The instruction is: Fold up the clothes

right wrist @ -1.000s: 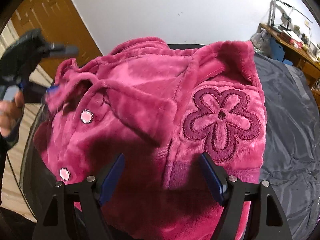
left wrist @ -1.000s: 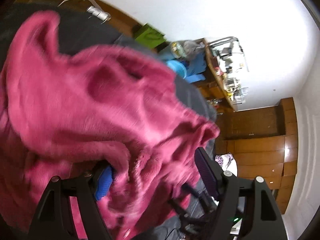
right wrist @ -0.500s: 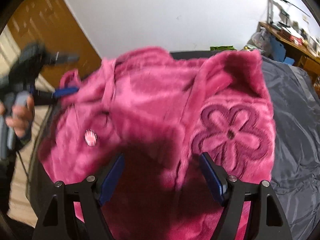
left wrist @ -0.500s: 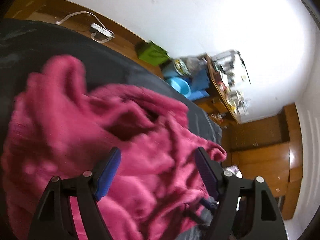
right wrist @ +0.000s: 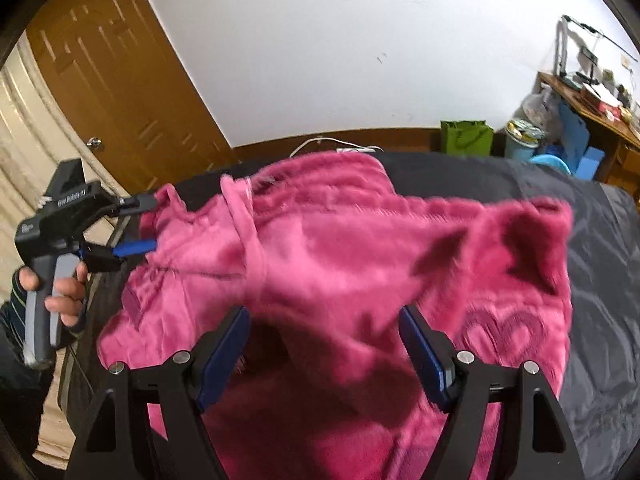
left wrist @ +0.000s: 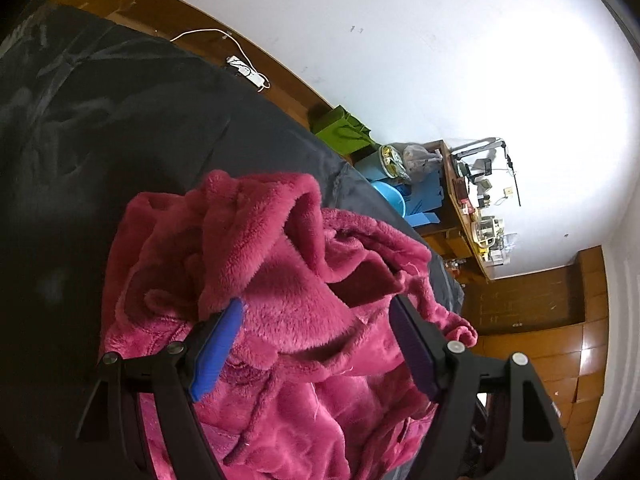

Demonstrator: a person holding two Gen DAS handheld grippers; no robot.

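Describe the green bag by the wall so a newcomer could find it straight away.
Start at the white wall beyond the dark bed cover. Where its wooden skirting meets the floor, left of the blue bins, stands the green bag. It is the only bright green thing there, upright, with handles.

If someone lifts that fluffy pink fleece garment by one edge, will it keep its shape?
Probably not. The fluffy pink fleece garment lies in soft, rumpled folds on the dark bedcover, so it likely droops. Its thick pile suggests good grip, and some bulk.
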